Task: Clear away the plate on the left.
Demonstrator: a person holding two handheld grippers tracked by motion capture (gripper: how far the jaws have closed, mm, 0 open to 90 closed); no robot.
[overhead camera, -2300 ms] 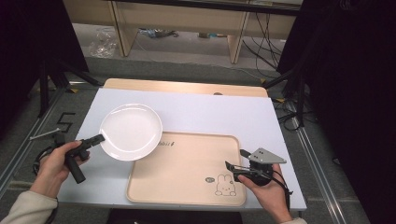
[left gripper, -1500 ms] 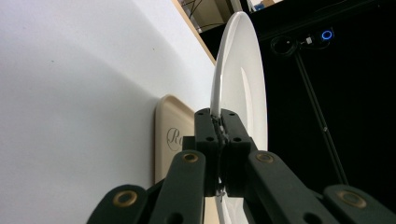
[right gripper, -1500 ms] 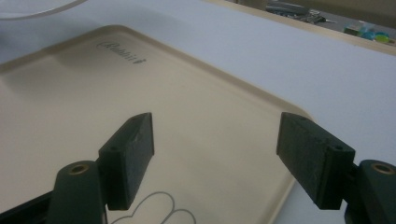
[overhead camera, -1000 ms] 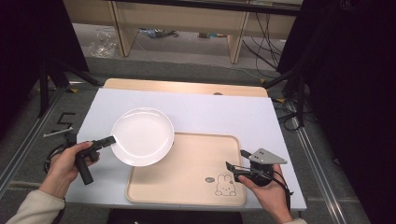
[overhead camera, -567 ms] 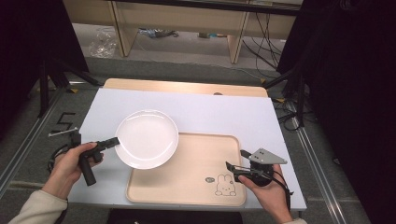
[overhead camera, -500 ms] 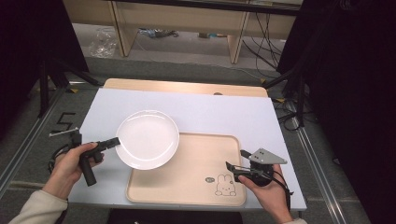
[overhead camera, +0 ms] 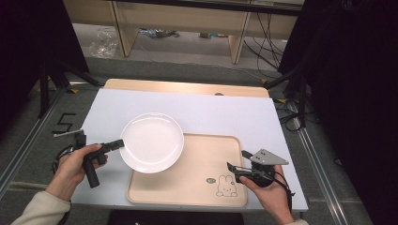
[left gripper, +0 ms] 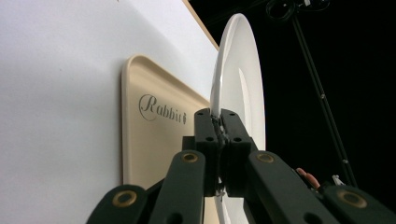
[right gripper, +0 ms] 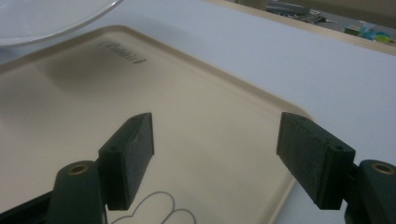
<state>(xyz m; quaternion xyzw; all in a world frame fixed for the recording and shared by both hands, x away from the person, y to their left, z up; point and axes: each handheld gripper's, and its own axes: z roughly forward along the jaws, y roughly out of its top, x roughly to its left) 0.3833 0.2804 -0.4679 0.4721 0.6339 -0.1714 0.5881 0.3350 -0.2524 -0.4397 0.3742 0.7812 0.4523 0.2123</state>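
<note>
A white plate (overhead camera: pixel 151 142) hangs above the left end of a beige tray (overhead camera: pixel 197 183). My left gripper (overhead camera: pixel 118 143) is shut on the plate's left rim. In the left gripper view the plate (left gripper: pixel 243 84) stands edge-on between the closed jaws of the left gripper (left gripper: pixel 218 126), with the tray (left gripper: pixel 149 140) and its "Rabbit" print behind. My right gripper (overhead camera: pixel 233 170) rests open over the tray's right end, near a printed rabbit. In the right gripper view, the right gripper (right gripper: pixel 215 144) holds nothing above the tray (right gripper: pixel 196 107), and the plate (right gripper: pixel 42 18) shows at top left.
The tray lies on a white mat (overhead camera: pixel 211 112) that covers a wooden table (overhead camera: pixel 187 87). Cables and table legs (overhead camera: pixel 117 28) stand on the floor beyond the far edge. A person's hands hold both grippers at the near side.
My left gripper has carried the plate to the right, from over the white mat to partly above the tray's left end. The right gripper has stayed still and open.
</note>
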